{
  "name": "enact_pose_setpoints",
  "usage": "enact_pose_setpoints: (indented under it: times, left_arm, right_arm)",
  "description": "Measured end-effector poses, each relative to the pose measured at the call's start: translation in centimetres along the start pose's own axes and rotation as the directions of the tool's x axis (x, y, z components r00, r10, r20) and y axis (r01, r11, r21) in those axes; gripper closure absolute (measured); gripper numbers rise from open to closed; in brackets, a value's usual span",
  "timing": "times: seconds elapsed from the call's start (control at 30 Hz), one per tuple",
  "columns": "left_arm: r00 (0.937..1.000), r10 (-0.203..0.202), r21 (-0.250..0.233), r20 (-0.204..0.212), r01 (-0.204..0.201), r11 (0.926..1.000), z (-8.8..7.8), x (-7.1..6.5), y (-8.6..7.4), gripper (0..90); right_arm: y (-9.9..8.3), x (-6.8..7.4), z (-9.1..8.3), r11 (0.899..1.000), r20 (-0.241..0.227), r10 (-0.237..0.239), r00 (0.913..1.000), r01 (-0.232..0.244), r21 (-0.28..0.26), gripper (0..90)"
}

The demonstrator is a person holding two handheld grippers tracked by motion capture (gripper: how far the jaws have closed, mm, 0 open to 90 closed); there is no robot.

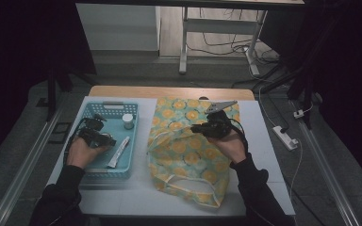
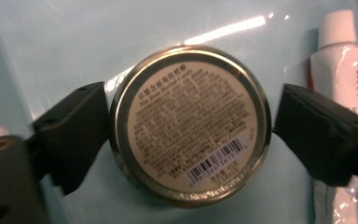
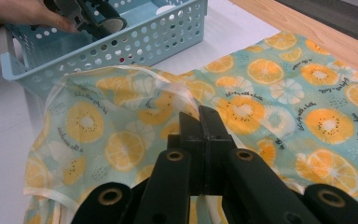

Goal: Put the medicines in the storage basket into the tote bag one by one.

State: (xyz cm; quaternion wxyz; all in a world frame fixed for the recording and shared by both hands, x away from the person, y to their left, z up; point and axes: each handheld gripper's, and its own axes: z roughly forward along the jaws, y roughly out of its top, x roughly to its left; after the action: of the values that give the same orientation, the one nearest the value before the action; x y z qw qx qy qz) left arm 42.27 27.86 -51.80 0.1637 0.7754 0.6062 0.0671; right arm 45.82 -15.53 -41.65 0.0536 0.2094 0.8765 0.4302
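Grey table, blue basket (image 1: 87, 113). Round tin (image 2: 189, 125) lies on basket floor between left gripper (image 2: 189, 135) jaws, open, not yet pinching; smooth rim could slip out. Right gripper (image 3: 204, 122) clamps fruit-print bag (image 3: 279, 98) edge; fabric may slide free.

We read little for certain. The round tin (image 2: 189, 125), at the centre of the left gripper view, carries a label of fine Chinese print, too small for us to read, with a barcode at its lower right. The white tube (image 2: 345, 84) at the right edge bears red Chinese characters. The orange-patterned bag (image 3: 279, 107) repeats a small script line that we cannot make out.
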Motion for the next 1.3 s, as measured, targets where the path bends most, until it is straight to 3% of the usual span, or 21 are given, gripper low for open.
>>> enact_pose_setpoints:
  times: [0.03,0.27,0.4,0.6,0.87,1.07,1.3]
  left_arm:
    - [1.0000,-0.007,0.001,0.007,0.007,1.0000,0.0,0.1,0.0,19.5]
    - [0.9998,-0.007,0.010,0.018,0.006,0.9999,-0.2,-0.1,0.0,20.0]
    - [0.9993,-0.018,-0.042,0.033,0.019,0.9989,-0.8,0.0,-0.1,20.4]
    - [0.9986,0.011,-0.107,0.052,-0.005,0.9943,-1.7,-0.4,-0.1,20.4]
    - [0.9945,0.059,-0.178,0.086,-0.043,0.9830,-3.5,-0.9,-0.1,20.4]
    - [0.9906,0.095,-0.234,0.099,-0.070,0.9698,-5.1,-1.8,-0.2,20.4]
    - [0.9810,0.145,-0.276,0.129,-0.105,0.9554,-6.5,-3.0,-0.5,20.5]
  right_arm:
    - [0.0,0.0,0.0,1.000,0.000,0.000,1.0000,0.000,0.000,90.0]
    - [0.0,-0.1,-0.1,1.000,0.004,0.002,1.0000,-0.002,-0.005,90.0]
    - [0.0,-0.2,-0.2,1.000,0.006,0.006,1.0000,-0.006,-0.007,90.0]
    - [0.0,-0.2,-0.2,1.000,0.007,0.005,1.0000,-0.005,-0.007,90.0]
    - [-0.1,-0.3,-0.2,1.000,0.009,0.003,1.0000,-0.003,-0.012,90.0]
    - [-0.1,-0.2,-0.2,1.000,0.009,0.003,1.0000,-0.003,-0.014,90.0]
    - [0.0,-0.2,-0.2,1.000,0.009,0.003,1.0000,-0.003,-0.014,90.0]
